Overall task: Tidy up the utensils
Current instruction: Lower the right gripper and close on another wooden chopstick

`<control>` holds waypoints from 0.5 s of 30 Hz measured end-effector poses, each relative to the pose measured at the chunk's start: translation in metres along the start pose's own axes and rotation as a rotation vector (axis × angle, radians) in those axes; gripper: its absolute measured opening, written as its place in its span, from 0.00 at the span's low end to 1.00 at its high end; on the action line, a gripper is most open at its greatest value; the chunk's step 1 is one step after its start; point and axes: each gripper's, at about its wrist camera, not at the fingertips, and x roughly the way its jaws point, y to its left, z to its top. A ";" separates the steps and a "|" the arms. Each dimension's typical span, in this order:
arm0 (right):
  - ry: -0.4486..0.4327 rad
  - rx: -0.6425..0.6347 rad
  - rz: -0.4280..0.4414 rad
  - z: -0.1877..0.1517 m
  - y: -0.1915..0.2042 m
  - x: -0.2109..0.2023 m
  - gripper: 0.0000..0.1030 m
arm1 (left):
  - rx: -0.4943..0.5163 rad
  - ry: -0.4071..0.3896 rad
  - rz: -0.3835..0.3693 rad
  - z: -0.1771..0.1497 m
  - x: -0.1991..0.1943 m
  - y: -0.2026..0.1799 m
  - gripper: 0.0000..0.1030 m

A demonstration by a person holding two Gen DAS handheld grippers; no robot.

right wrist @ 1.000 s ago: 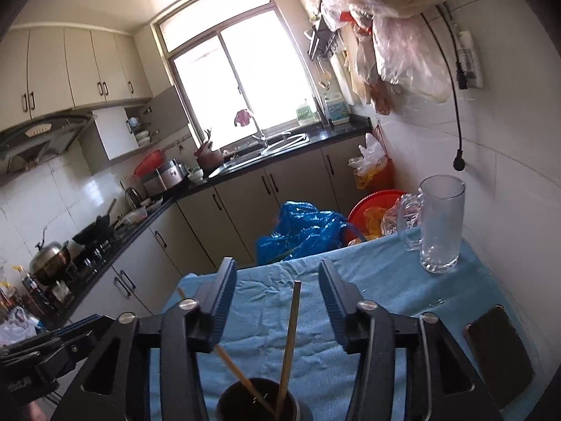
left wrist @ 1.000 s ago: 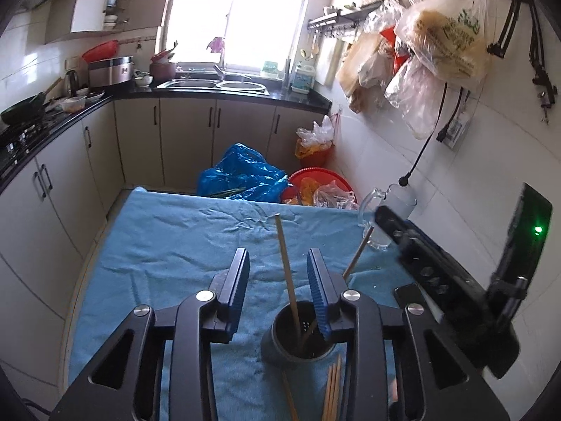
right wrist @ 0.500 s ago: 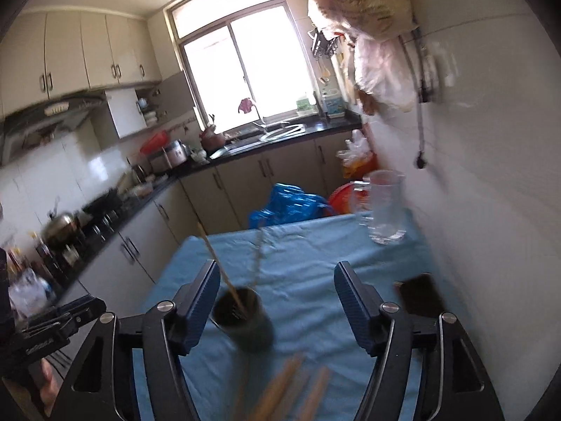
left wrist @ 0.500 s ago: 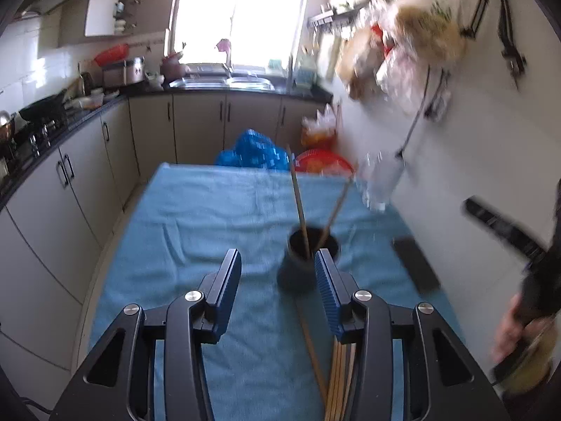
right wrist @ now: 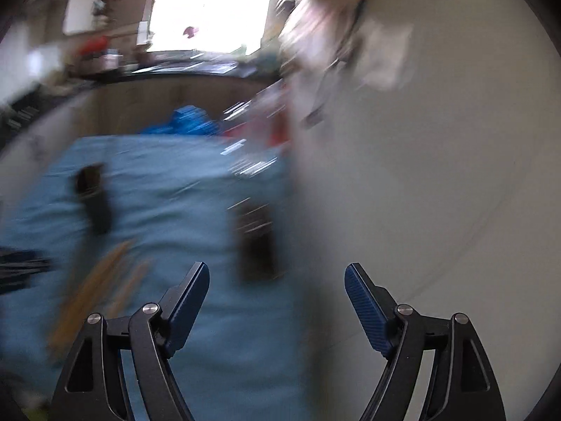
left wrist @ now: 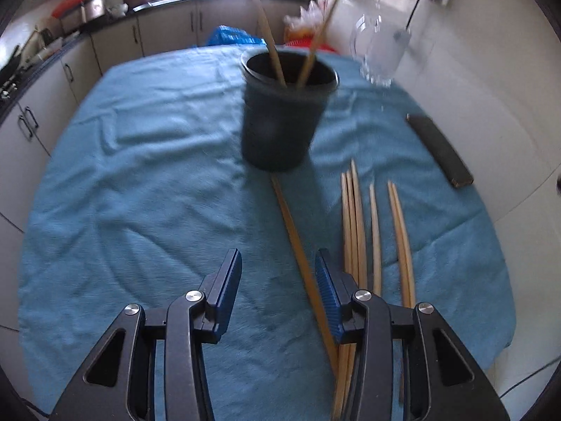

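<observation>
A dark round holder (left wrist: pixel 280 115) stands on the blue cloth (left wrist: pixel 140 182) with two wooden chopsticks (left wrist: pixel 266 28) upright in it. Several loose chopsticks (left wrist: pixel 354 224) lie flat on the cloth to the right. One long chopstick (left wrist: pixel 298 245) runs from the holder's base toward my left gripper (left wrist: pixel 277 273), which is open and empty just above the cloth. My right gripper (right wrist: pixel 277 284) is open wide and empty over the cloth's right edge; its view is badly blurred, with the holder (right wrist: pixel 94 203) a dark smear and chopsticks (right wrist: pixel 98 287) at left.
A glass mug (left wrist: pixel 378 45) stands behind the holder near the white wall. A dark flat phone (left wrist: pixel 438 151) lies at the cloth's right edge, also in the right wrist view (right wrist: pixel 256 242). Kitchen cabinets (left wrist: pixel 115 42) and a blue bag (left wrist: pixel 235 37) lie beyond the table.
Both grippers pulled back and down from the holder. The left now looks at the loose chopsticks from low over the cloth. The right swung right toward the wall and opened wider.
</observation>
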 end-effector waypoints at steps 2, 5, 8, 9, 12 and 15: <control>0.083 0.062 0.154 -0.018 0.010 0.026 0.74 | 0.016 0.021 -0.002 0.001 0.013 -0.007 0.41; 0.199 0.095 0.294 -0.044 0.038 0.073 0.53 | 0.050 0.055 0.014 0.002 0.030 -0.017 0.35; 0.255 0.097 0.380 -0.061 0.070 0.104 0.43 | 0.070 0.074 0.051 0.003 0.039 -0.019 0.14; 0.262 0.096 0.401 -0.063 0.078 0.112 0.43 | 0.084 0.074 0.063 0.003 0.040 -0.019 0.12; 0.264 0.057 0.401 -0.063 0.102 0.120 0.41 | 0.101 0.080 0.073 0.001 0.039 -0.013 0.11; 0.243 0.002 0.352 -0.055 0.116 0.125 0.37 | 0.110 0.069 0.104 -0.002 0.037 0.000 0.12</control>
